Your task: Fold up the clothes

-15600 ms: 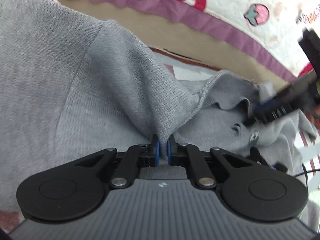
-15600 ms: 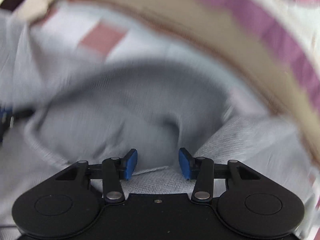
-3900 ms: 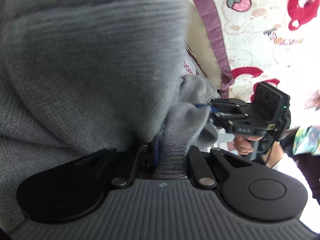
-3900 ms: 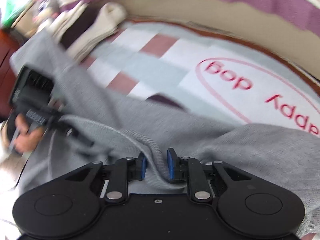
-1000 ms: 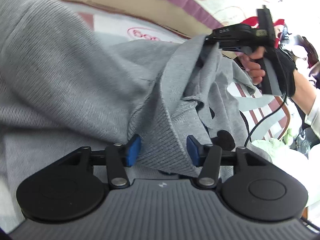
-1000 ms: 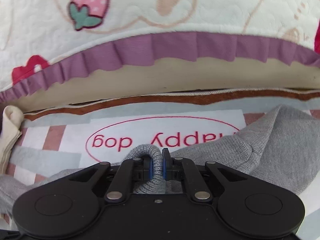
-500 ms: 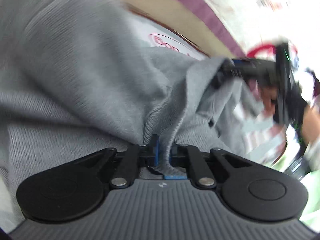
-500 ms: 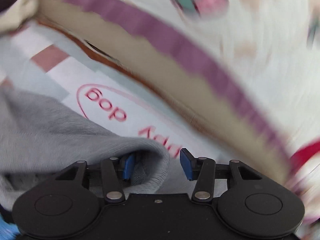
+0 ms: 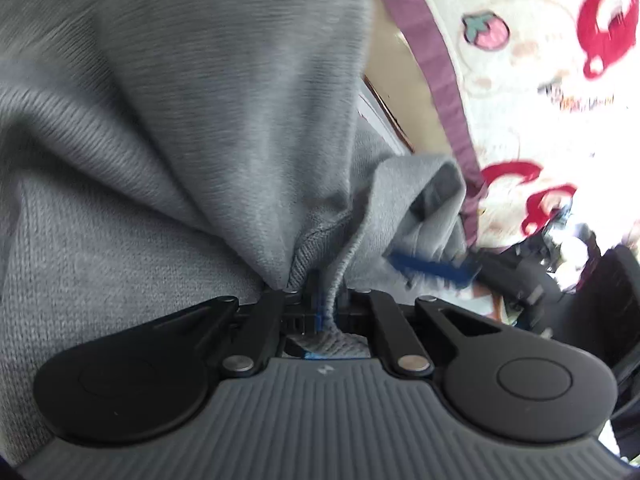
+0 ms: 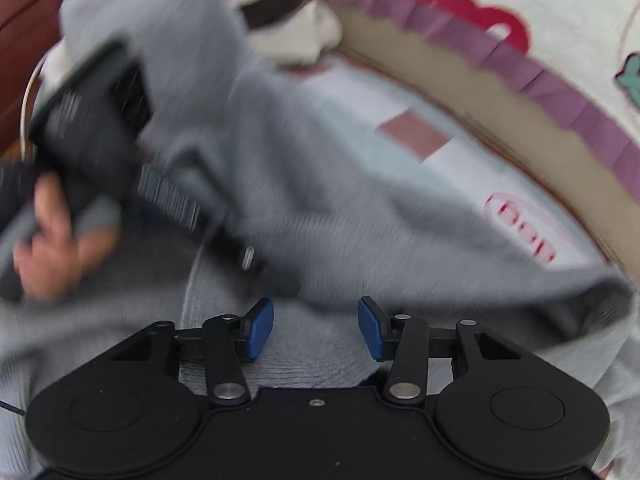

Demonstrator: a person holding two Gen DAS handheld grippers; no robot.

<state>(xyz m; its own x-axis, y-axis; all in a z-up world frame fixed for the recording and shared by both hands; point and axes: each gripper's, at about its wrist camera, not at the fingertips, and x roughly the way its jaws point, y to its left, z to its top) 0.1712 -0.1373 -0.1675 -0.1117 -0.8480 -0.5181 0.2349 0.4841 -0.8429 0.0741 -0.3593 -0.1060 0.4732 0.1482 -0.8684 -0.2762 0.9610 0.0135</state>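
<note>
In the left wrist view the left gripper [image 9: 320,304] is pinching a ribbed edge of the grey knitted sweater [image 9: 180,128], while in the right wrist view the right gripper [image 10: 316,328] is hanging empty, jaws apart, over that sweater [image 10: 360,216], probably needing a fresh hold for the next fold.

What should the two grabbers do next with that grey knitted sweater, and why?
Probably the right gripper should close on a free edge of the grey knitted sweater. Its blue pads stand apart with nothing pinched between them, while the left gripper is shut on a ribbed edge, so only one side of the sweater is held.
</note>
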